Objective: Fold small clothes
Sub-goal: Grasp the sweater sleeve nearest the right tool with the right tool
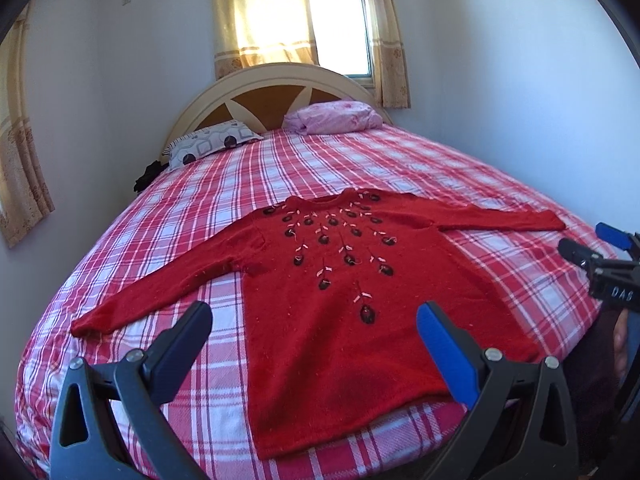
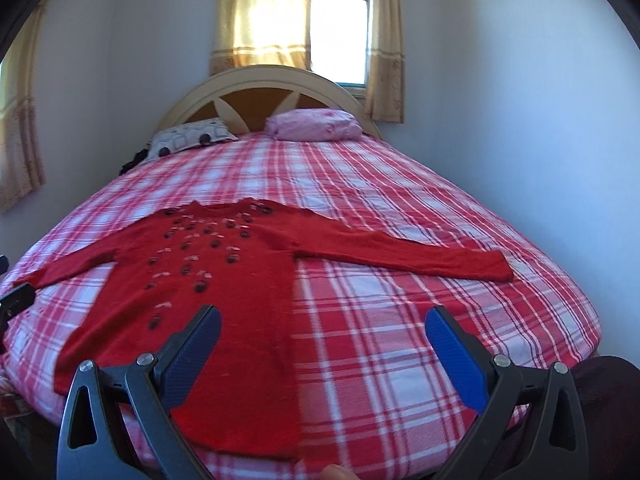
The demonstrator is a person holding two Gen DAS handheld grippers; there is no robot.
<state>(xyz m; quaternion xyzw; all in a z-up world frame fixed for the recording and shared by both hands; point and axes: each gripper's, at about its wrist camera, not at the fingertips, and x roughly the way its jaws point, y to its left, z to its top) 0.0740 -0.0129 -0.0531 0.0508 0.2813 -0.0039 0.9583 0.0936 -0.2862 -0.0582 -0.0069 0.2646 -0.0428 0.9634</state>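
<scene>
Left wrist view, sweater: a red sweater [image 1: 352, 320] lies flat, front up, on the bed [image 1: 160, 216], ahead of and below the left tongs [image 1: 314, 328].
Left wrist view, axis: the body runs near to far, hem at the near edge of the bed, collar far; both sleeves stretch out sideways, left and right.
Left wrist view, left tongs: spread wide, holding nothing, hovering over the lower body and hem.
Left wrist view, right tongs: partly seen at the right edge [image 1: 596, 248], near the right sleeve's cuff; I cannot tell their state from here.
Right wrist view, sweater: the sweater [image 2: 224, 280] lies to the left of centre; its right sleeve [image 2: 400, 250] reaches across to the right, far of the right tongs [image 2: 322, 330].
Right wrist view, right tongs: spread wide and empty, over the sweater's right side edge and the bare bedcover.
Nearer hand: judged from both views, the left tongs sit over the hem and the right tongs are closer to the right sleeve.
Materials: fuzzy, soft knit with dark embroidered flowers and pale stitched leaves fanning down from the collar; it looks limp and likely to sag when lifted.
Bedcover: red, pink and white plaid, smooth and taut.
</scene>
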